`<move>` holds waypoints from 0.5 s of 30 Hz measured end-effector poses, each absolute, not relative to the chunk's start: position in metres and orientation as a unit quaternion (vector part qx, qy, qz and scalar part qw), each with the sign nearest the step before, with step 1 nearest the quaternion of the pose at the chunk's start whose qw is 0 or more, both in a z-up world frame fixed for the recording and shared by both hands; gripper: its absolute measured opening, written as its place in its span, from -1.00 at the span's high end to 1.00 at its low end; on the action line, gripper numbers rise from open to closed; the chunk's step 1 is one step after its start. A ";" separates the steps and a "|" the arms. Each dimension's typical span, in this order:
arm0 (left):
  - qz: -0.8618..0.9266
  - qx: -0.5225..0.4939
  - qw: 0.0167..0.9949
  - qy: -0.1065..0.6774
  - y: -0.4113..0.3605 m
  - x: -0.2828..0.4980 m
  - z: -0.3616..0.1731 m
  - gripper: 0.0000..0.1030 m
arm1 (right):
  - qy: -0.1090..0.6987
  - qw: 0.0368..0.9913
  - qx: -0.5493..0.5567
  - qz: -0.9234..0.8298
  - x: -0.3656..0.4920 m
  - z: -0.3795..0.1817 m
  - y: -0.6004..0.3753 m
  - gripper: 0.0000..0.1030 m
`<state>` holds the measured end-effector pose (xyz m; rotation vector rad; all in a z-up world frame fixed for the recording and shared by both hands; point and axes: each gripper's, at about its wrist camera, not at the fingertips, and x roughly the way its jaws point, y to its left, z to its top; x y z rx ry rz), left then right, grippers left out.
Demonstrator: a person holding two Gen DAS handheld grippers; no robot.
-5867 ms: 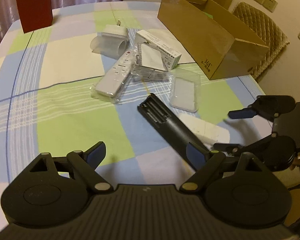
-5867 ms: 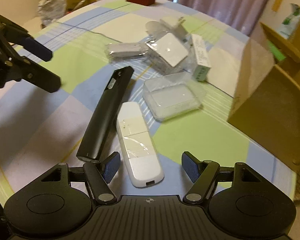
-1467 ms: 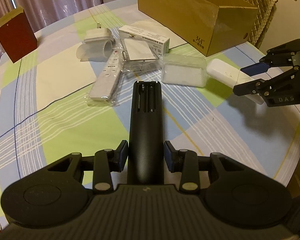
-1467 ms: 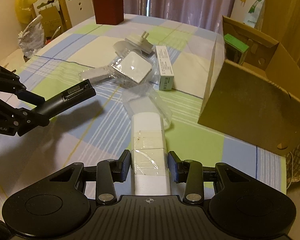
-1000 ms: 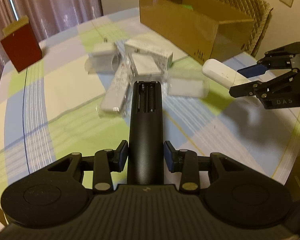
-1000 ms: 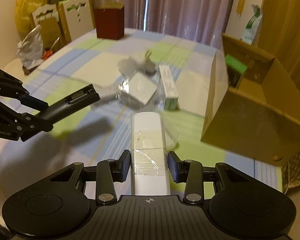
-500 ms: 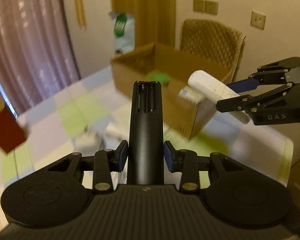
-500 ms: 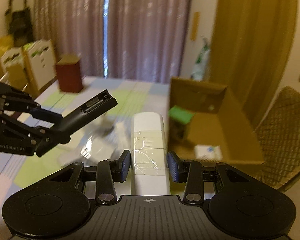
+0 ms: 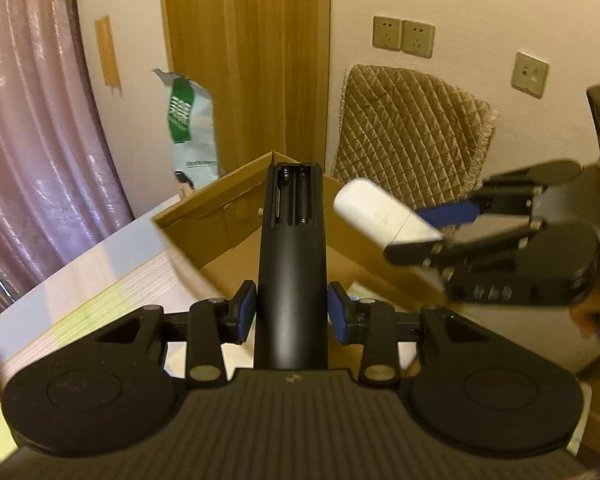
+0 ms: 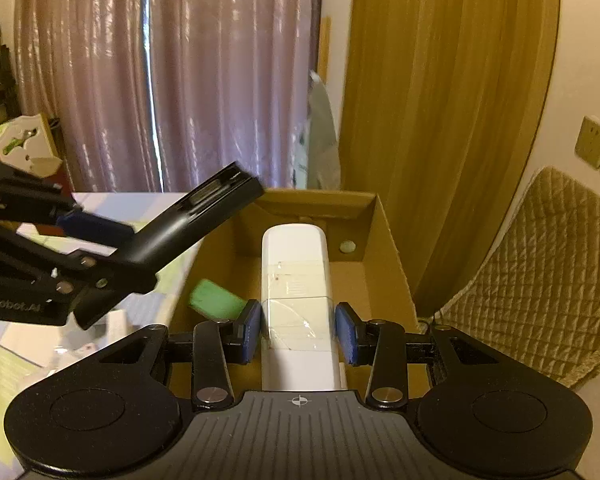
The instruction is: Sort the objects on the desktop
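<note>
Pink curtains (image 10: pixel 180 80) and a wooden door (image 10: pixel 440 100) fill the background, with wall sockets (image 9: pixel 403 37) and a quilted chair back (image 9: pixel 412 136) on the right side of the room. On the table with the checked cloth (image 9: pixel 100 280) stands an open cardboard box (image 10: pixel 384 248), and both tools are raised over it. From the left wrist view, the left gripper (image 9: pixel 292 312) has its blue pads (image 9: pixel 246 312) pressed on the two sides of a long black remote (image 9: pixel 292 248), so the fingers are closed narrow and hold it firmly. The remote points forward over the box, and its open battery compartment at the far end faces up. From the right wrist view, the right gripper (image 10: pixel 298 334) clamps a white device (image 10: pixel 296 280) between its blue pads (image 10: pixel 346 336); some clear tape is wrapped around the middle of the device. The white device also points into the open box, above its inside. In the box, a green item (image 10: pixel 216 300) lies near the left wall, just beside the left pad of the right gripper as seen in this view. The two grippers are near each other, with the black remote slanting in from the left side and the white device coming from the right, both slightly blurred. A white and green bag (image 9: pixel 190 128) stands behind the box, near the door.
</note>
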<state>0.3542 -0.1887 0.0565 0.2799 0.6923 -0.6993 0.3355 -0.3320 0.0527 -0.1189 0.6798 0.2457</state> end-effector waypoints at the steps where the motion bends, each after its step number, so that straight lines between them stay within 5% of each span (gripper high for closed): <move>1: -0.334 0.132 0.870 0.337 -0.197 0.364 0.053 0.36 | 0.337 0.932 -0.057 0.120 0.344 0.049 -0.336 0.24; 15: -0.327 0.117 0.841 0.414 -0.246 0.432 0.001 0.36 | 0.426 0.895 -0.053 0.120 0.391 -0.009 -0.353 0.23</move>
